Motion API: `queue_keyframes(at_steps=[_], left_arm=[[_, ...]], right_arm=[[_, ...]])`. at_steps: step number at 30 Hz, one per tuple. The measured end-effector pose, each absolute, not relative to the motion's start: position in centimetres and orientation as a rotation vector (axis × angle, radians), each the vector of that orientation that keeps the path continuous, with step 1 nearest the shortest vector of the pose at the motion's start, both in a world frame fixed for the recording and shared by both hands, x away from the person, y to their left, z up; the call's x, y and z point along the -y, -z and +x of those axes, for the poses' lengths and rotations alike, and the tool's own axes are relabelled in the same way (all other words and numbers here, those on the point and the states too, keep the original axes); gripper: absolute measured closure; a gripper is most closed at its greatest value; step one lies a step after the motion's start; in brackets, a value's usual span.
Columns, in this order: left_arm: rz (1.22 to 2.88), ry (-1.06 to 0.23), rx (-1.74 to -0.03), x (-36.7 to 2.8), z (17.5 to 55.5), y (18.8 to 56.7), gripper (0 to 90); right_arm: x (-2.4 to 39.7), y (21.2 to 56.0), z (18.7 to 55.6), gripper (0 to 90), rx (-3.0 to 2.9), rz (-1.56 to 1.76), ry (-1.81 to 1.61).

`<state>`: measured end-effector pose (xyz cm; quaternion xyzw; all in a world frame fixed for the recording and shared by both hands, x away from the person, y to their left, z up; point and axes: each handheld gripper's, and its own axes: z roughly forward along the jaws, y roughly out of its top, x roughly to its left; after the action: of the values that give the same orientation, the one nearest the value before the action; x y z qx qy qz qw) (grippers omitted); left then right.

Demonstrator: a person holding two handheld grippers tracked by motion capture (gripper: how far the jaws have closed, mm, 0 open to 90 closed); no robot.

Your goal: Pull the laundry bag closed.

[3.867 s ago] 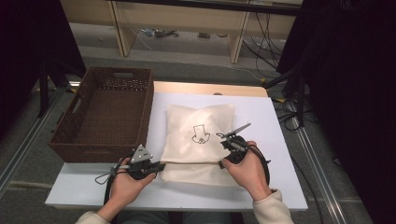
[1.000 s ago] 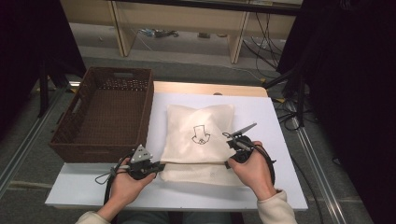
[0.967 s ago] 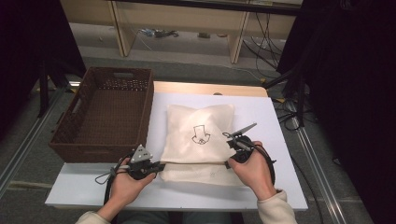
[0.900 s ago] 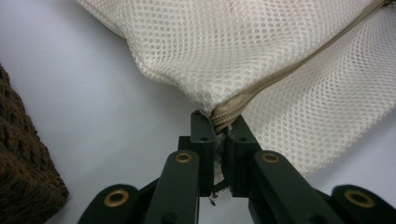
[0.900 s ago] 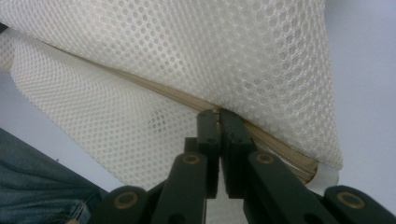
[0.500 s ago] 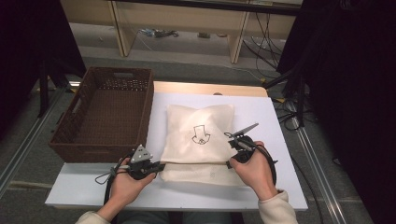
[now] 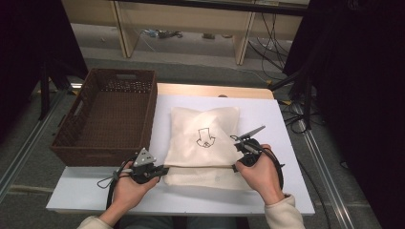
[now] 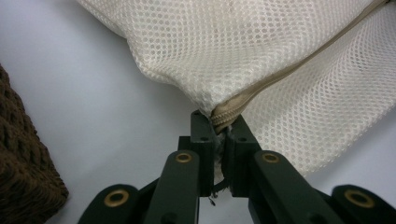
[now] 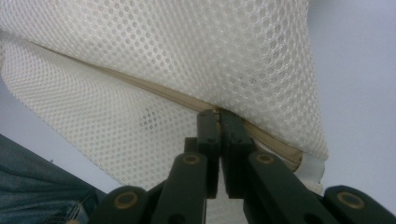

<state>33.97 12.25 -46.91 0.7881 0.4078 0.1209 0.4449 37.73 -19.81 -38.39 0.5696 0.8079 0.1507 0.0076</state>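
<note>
Left gripper (image 8: 219,128) clamped on the zipper (image 8: 299,70) end of the mesh bag (image 7: 203,143), at the bag's near-left corner. Right gripper (image 9: 219,114) clamped on the zipper seam at the near-right corner. Bag lies flat on the white table (image 7: 286,119), stretched between both grippers. Brown basket (image 7: 107,117) sits just beyond the left gripper, beside the bag.
</note>
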Motion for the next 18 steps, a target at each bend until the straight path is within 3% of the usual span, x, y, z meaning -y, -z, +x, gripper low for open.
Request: queue_keyframes(at_steps=[18], left_arm=[[1.958,-0.299,-1.010,-12.29,33.98,46.91,83.5]], right_arm=[[20.36,38.46,37.89,88.6,-2.524,1.769,-0.473]])
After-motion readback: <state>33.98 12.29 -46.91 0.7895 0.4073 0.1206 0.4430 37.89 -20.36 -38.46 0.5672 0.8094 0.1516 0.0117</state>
